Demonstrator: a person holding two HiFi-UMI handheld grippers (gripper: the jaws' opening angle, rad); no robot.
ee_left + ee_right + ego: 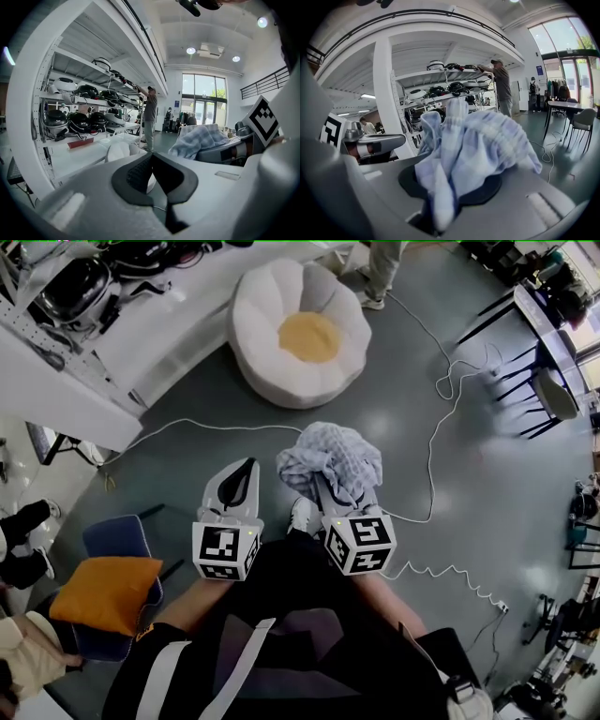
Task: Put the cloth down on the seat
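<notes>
The right claw [452,188] is shut on the cloth [476,140], which sits in a big puffy bunch on top of it. The left claw [151,159] is pinched shut with nothing in it. The seat [258,324], white with a yellow middle, is well ahead across the floor. The cloth may slip off early if only a little bit is pinched. Feet may catch the white cord [433,442]. The bunch hides the right claw's tips.
</notes>
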